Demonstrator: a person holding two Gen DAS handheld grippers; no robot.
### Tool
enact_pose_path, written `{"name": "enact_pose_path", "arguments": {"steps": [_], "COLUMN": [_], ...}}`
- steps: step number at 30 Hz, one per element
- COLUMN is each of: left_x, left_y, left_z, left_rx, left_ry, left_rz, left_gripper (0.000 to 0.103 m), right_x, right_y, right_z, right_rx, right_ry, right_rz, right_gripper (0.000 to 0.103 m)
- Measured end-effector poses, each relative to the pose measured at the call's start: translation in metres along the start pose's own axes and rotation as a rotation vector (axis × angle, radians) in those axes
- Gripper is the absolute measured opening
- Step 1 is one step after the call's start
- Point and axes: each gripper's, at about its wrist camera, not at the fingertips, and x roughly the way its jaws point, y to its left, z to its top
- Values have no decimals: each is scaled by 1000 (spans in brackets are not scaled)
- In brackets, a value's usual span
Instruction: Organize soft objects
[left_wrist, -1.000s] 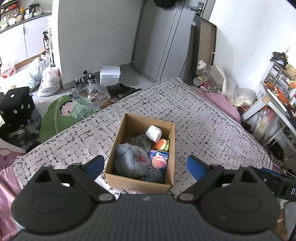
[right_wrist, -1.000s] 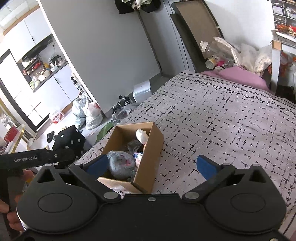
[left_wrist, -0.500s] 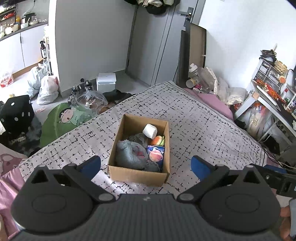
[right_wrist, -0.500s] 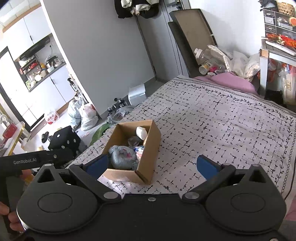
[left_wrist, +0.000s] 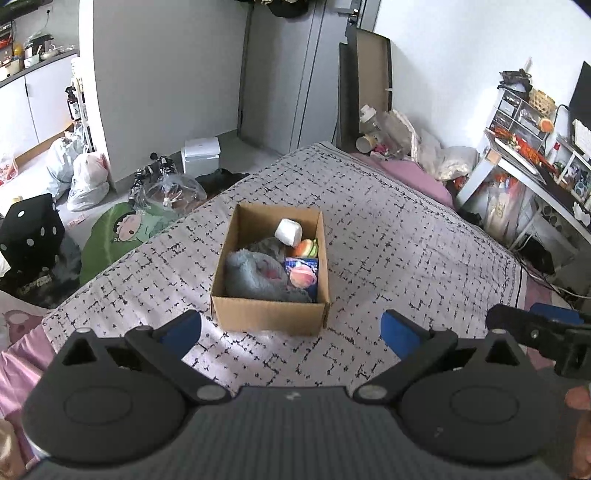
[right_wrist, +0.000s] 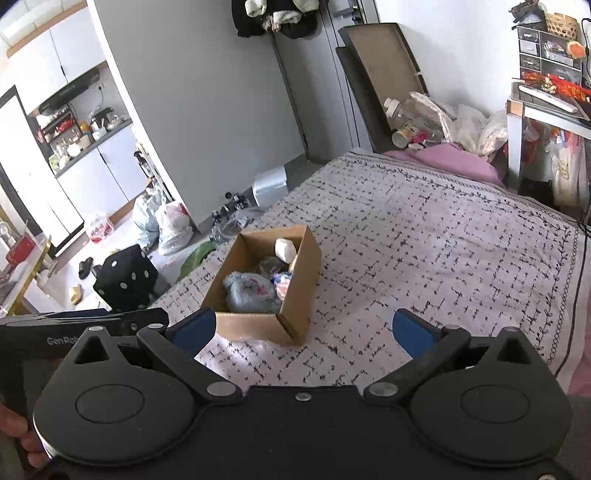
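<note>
Most of both views is taken up by a bed (left_wrist: 406, 229) under a pale cover printed with short black dashes, a pink sheet showing at its far and near edges. One cardboard box (left_wrist: 269, 317) sits open on the cover, toward the bed's left side as the cameras look along it. Inside, a fluffy blue-grey plush (left_wrist: 251, 275) fills the near left part and is the biggest piece. A dark grey soft item (left_wrist: 267, 245) lies behind it. Against the right wall of the box stands a blue card with a peach-coloured ball (left_wrist: 303, 273), then a small burger-shaped toy (left_wrist: 306, 248) and, at the back, a white marshmallow-like cube (left_wrist: 289, 232). Below the box in the picture, the left tool (left_wrist: 291, 330) hangs with its blue-padded jaws spread wide, having just finished opening, and nothing sits between them. Seen from its own camera, the right tool (right_wrist: 303, 330) is likewise spread wide and empty, well clear of the box.
</note>
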Motion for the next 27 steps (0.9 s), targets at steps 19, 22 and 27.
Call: {"name": "enact_pose_path", "arguments": {"steps": [19, 22, 27], "left_x": [-13, -16, -18], "left_y": [0, 2, 3], "left_z": [-12, -13, -12], "left_rx": [33, 33, 33], "left_ry": [-10, -13, -18], "left_rz": [-10, -11, -10], "left_gripper": [103, 103, 103], "right_x": [-7, -8, -11], "right_y": [9, 8, 8], "right_z": [-12, -11, -10], "right_rx": [-19, -20, -21], "right_ry": [20, 20, 9], "right_rz": [-55, -59, -53], "right_gripper": [103, 103, 103]}}
